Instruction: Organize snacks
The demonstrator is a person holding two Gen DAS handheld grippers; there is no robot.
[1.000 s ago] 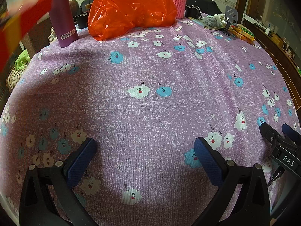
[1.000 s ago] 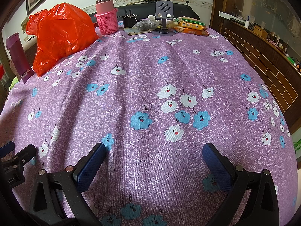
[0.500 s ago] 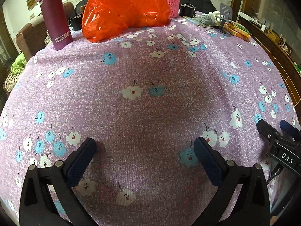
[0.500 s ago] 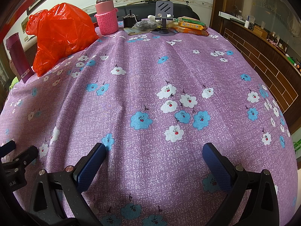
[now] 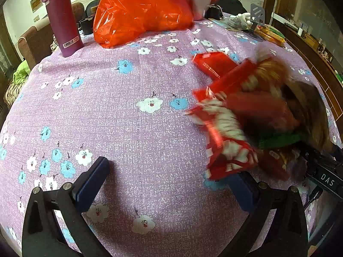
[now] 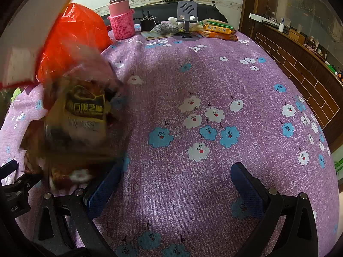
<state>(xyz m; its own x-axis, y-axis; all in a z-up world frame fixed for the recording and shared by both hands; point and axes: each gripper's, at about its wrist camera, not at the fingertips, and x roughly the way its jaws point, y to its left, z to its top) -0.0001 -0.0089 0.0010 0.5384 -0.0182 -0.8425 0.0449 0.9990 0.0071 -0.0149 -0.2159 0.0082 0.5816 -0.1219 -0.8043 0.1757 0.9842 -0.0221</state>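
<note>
Where half a second ago only bare cloth lay between the two tools, a blurred heap of snack packets now sits just ahead of the left gripper's right finger, its near edge touching or overlapping that fingertip. Nearest the finger is a red-and-white crinkled foil packet, its long axis running away from the fingers and slightly leftward; a flat red sachet lies farther ahead with a serrated end pointing away. Behind them are glossy brown, orange and green wrappers, too smeared to tell apart. From the right wrist the same heap appears beside the right gripper's left finger, led by a yellow-brown plastic bag with dark printed characters, standing roughly upright; blur hides its exact lean.

Both grippers are spread wide with nothing between their blue textured pads, over the purple flowered tablecloth. Well ahead of the left fingers stand a crumpled orange plastic bag and a maroon cylindrical flask; far ahead of the right fingers, a pink knit-sleeved bottle.
</note>
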